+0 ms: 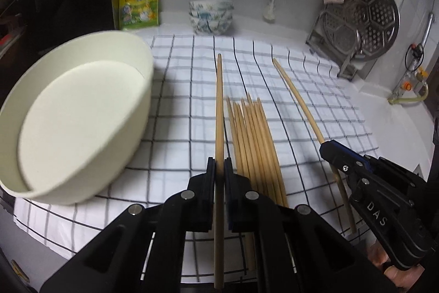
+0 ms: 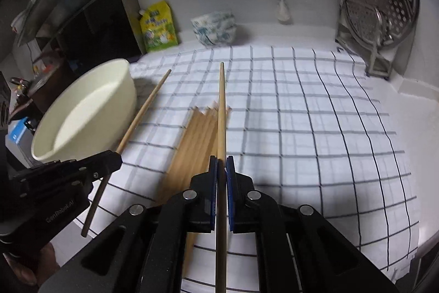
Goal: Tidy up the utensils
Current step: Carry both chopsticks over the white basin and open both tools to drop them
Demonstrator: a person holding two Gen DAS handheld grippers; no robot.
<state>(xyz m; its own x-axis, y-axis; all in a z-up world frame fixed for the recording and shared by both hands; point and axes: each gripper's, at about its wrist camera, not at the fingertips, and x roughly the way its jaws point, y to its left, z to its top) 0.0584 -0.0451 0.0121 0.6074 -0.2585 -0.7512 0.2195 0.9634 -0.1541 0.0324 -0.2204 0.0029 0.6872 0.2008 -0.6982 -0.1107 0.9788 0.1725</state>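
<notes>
My left gripper [image 1: 219, 164] is shut on a single wooden chopstick [image 1: 219, 106] that sticks out forward, lifted above the checked cloth [image 1: 301, 100]. My right gripper [image 2: 221, 161] is shut on another chopstick [image 2: 221, 106], also raised off the cloth. Each gripper shows in the other's view: the right gripper [image 1: 329, 148] at the right with its chopstick [image 1: 299, 100], the left gripper [image 2: 116, 155] at the left with its chopstick [image 2: 142, 111]. A pile of several chopsticks [image 1: 255, 144] lies on the cloth between them, also seen as the pile [image 2: 192, 144]. A cream bowl [image 1: 76, 117] stands empty at the left.
At the back of the counter stand stacked patterned bowls [image 1: 210, 15] and a yellow-green refill pouch [image 1: 139, 3]. A perforated steel steamer plate [image 1: 365, 18] leans on a rack at the back right. A dark cabinet [image 2: 82, 18] rises at the left. A person's fingers [image 1: 395, 272] hold the right gripper.
</notes>
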